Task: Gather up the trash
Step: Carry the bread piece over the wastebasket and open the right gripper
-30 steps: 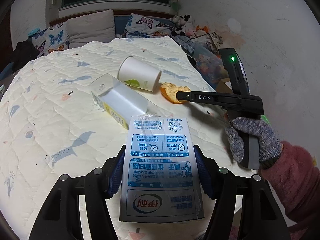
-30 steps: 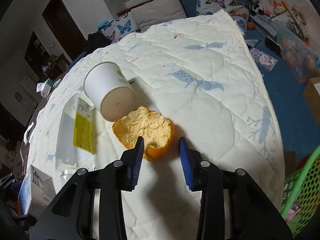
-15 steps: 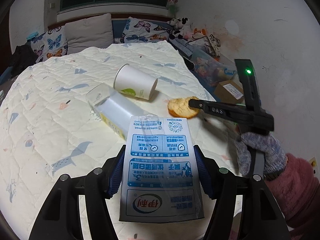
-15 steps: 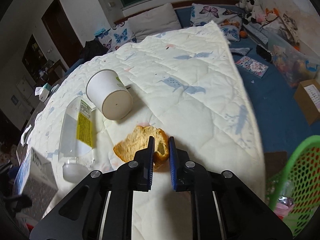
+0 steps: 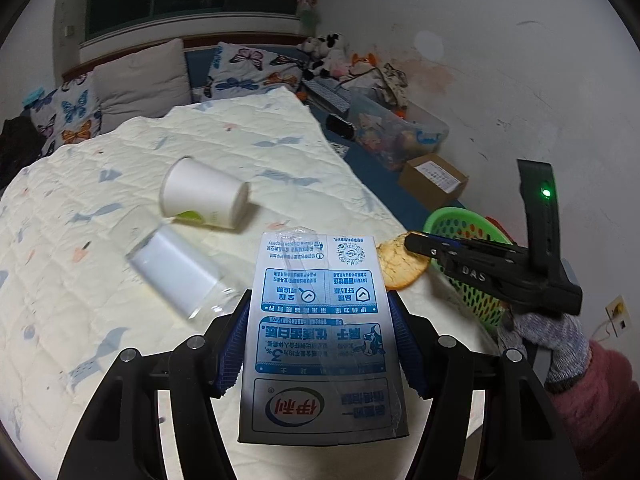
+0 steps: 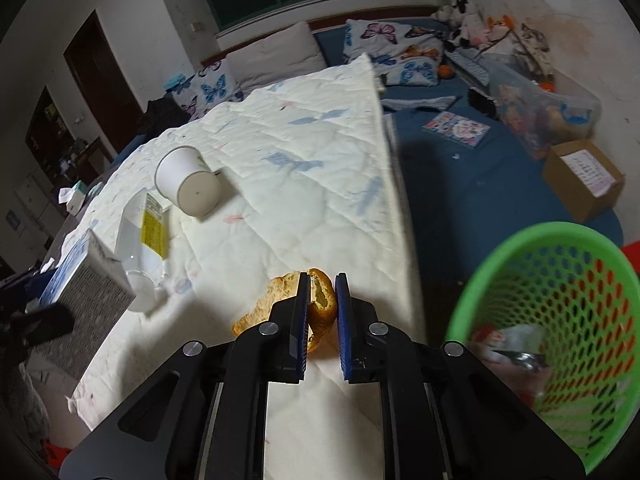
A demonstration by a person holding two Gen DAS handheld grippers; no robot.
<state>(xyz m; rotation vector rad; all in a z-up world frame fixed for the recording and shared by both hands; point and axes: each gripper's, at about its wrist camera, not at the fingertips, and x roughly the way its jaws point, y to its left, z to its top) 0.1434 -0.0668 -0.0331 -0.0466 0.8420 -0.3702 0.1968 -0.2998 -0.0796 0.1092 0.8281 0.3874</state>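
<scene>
The orange peel (image 6: 320, 306), at lower centre of the right wrist view, is pinched between the nearly closed jaws of the right gripper (image 6: 322, 312) and held above the quilt edge, short of the green basket (image 6: 472, 312) at lower right, where some trash already lies. The milk carton (image 5: 320, 332) is clamped in the left gripper (image 5: 320, 336) at lower centre of the left view. The paper cup (image 5: 202, 194) and clear bottle (image 5: 172, 268) lie uncollected on the quilt (image 5: 80, 264), so roughly half the task is judged outstanding.

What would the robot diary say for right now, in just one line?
left hand-held gripper: shut on blue-and-white milk carton | right hand-held gripper: shut on orange peel | green mesh plastic basket: beside bed, peel not in yet
</scene>
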